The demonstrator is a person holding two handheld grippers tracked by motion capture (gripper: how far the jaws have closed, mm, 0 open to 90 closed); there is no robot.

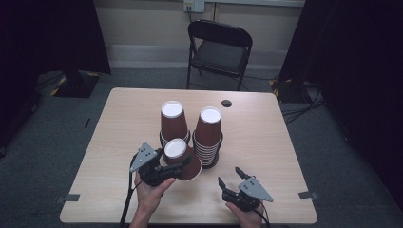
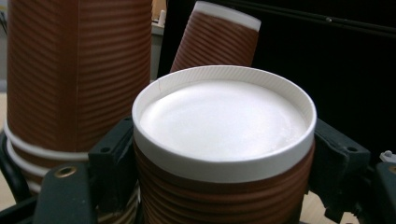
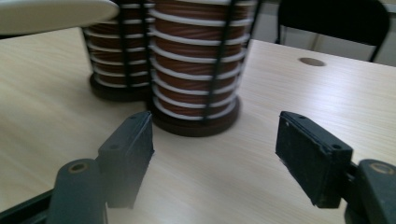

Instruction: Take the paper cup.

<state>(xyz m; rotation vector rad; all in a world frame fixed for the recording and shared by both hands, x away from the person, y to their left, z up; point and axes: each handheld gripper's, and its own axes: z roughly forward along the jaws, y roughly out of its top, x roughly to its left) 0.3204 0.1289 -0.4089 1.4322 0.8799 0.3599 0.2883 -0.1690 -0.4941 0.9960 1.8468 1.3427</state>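
Closest to me, near the front edge of the tabletop (image 1: 266, 142), my left gripper (image 1: 183, 165) has its jaws clamped on a single brown cup (image 1: 180, 159). In the left gripper view that cup (image 2: 224, 154) sits upside down between the black pads, white base facing up, ribbed wall squeezed on both sides. From the high view it is tilted, its base leaning toward the left stack and its wide mouth toward the right, so its long axis runs slantwise and not upright.

Just behind it stand two wire holders of stacked cups, one to the left (image 1: 172, 121) and one to the right (image 1: 208, 133), both in the middle of the tabletop and close to each other. The held cup is just in front of the gap between them and looks to touch or nearly touch the right holder; I cannot tell which.

Further right, near the front right part of the tabletop, my right gripper (image 1: 229, 176) hovers with its jaws apart and nothing between them. In the right gripper view the right stack (image 3: 196, 65) lies straight ahead of those jaws, well apart from them.

I judge the left hand is the nearer one for whatever comes next: the cup must be brought upright over a stack before it drops on.
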